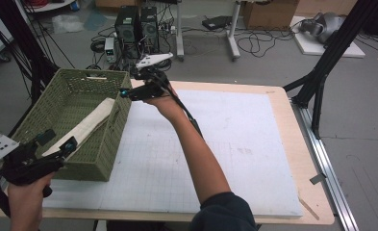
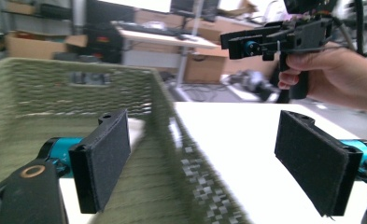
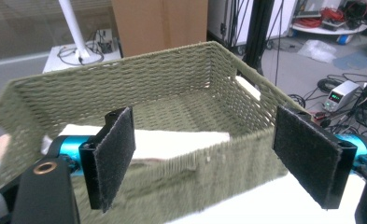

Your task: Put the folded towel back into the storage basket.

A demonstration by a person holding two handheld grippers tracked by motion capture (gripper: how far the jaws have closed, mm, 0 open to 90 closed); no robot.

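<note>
While both of my grippers hang at the woven green basket (image 1: 76,120), the thing in hand, a folded cream cloth (image 1: 85,126), lies inside it, its long axis running on a slant from the near left corner toward the far right wall. The cloth rests on the basket floor; whether its far end leans on the right wall I cannot tell.

My right gripper (image 1: 125,93) hangs just outside the basket's far right corner, above the rim, jaws spread wide with nothing between them; from its own view the cloth (image 3: 172,142) lies beyond the near wall and below the pads (image 3: 113,151).

My left gripper (image 1: 61,142) sits at the near end of the basket, jaws likewise released and empty, straddling a basket wall (image 2: 172,154) in its own view. Its tips are just beside the cloth's near end, so I judge the left hand to be the nearer one.
</note>
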